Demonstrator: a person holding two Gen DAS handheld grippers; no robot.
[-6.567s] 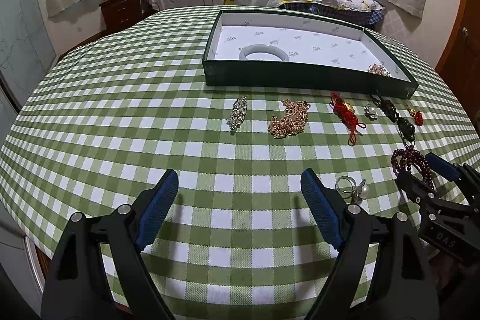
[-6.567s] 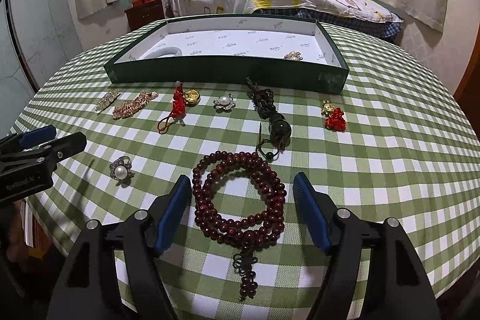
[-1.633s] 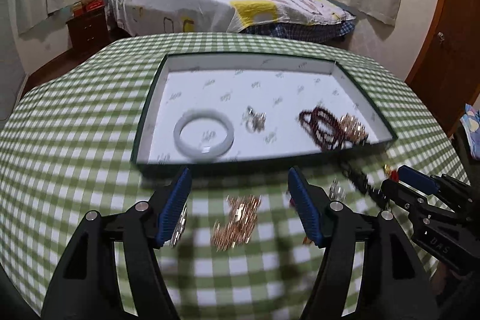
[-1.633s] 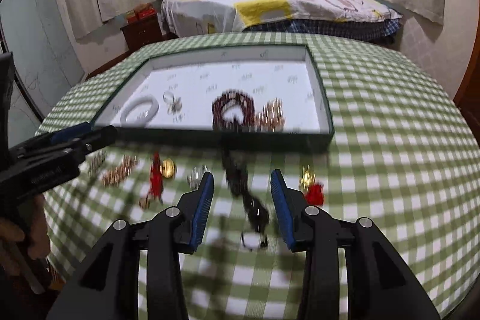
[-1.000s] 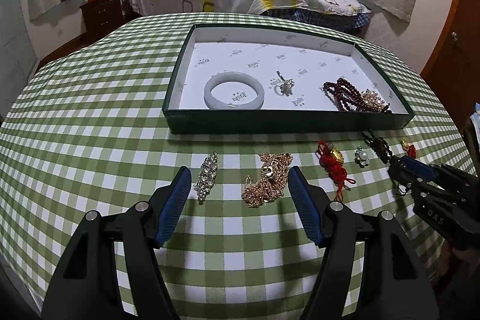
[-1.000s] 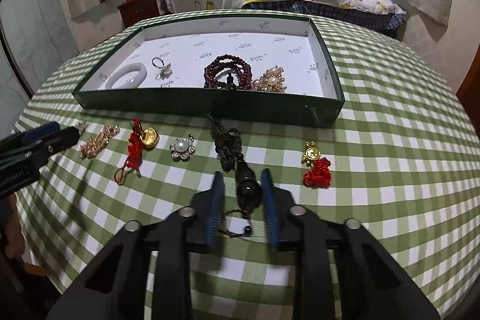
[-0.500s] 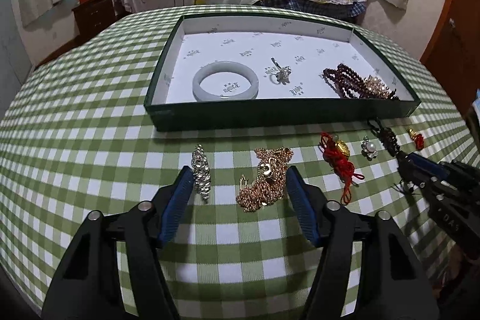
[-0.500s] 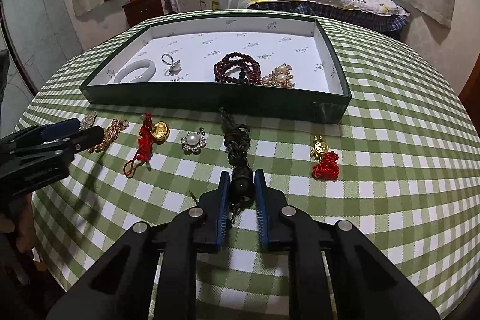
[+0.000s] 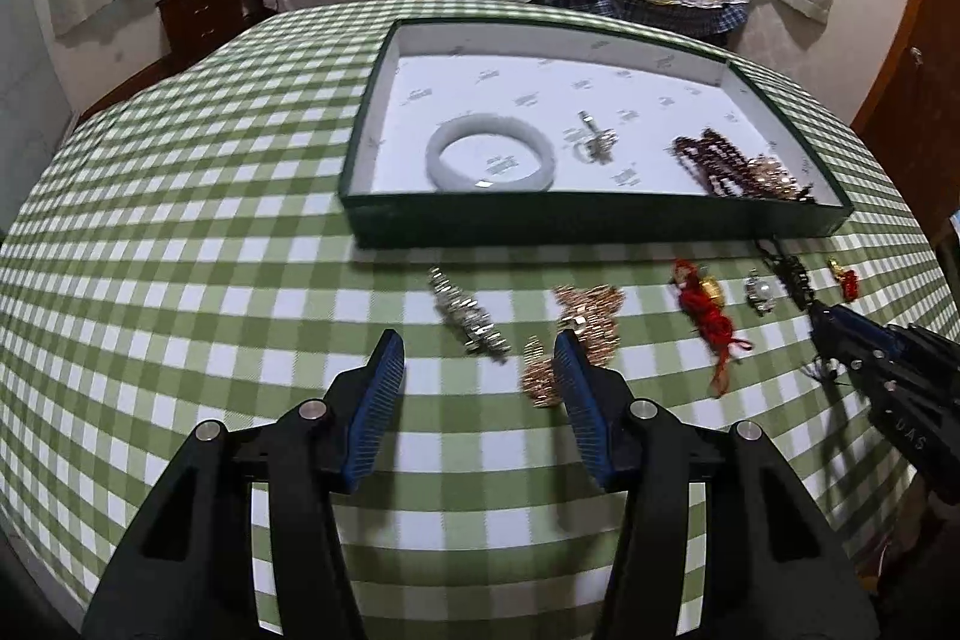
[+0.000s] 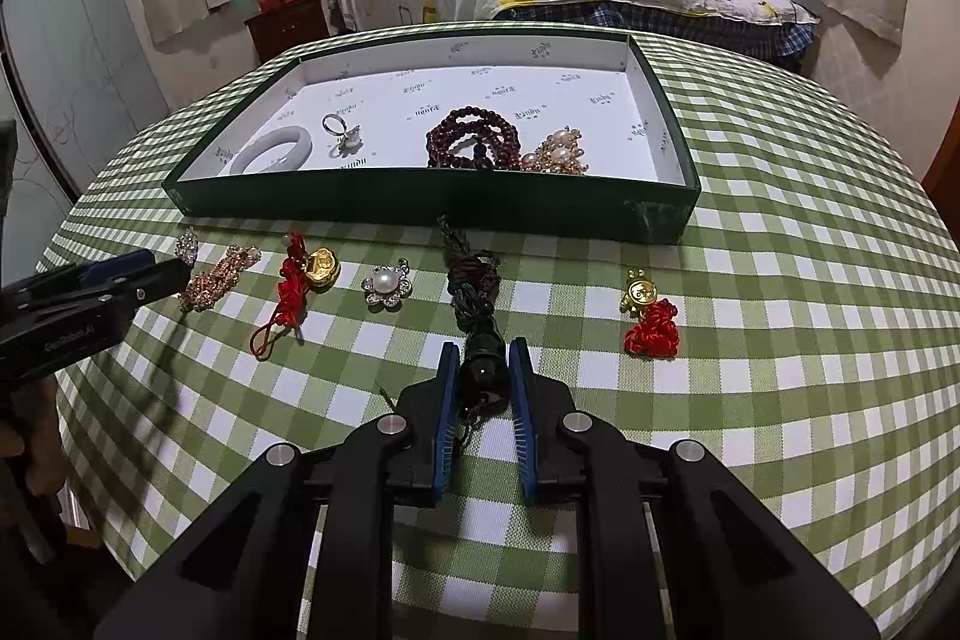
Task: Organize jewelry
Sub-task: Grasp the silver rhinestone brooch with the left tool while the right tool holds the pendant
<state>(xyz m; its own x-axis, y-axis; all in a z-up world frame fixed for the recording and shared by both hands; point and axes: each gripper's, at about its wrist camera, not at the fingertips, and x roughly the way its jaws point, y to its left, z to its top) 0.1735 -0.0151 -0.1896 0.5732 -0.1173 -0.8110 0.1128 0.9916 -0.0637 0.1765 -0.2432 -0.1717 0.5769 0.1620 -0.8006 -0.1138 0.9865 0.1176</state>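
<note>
Clamping our right gripper [image 10: 485,361] on the dark beaded cord pendant [image 10: 477,307] lying before the green tray's [image 10: 666,214] near wall, we hold our left gripper [image 9: 474,367] wide above the silver rhinestone brooch [image 9: 468,313].

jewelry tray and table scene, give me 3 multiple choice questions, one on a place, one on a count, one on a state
1. Where does the white bangle lie?
A. on the tablecloth
B. in the green tray
C. on the bed

2. How many red-corded gold charms lie on the tablecloth?
A. one
B. two
C. four

3. How is the right gripper?
A. shut on the dark bead pendant
B. wide open
C. inside the tray

Answers:
1. B, the bangle sits on the tray's white lining.
2. B, one left, one right.
3. A, both pads press the bead.
</note>
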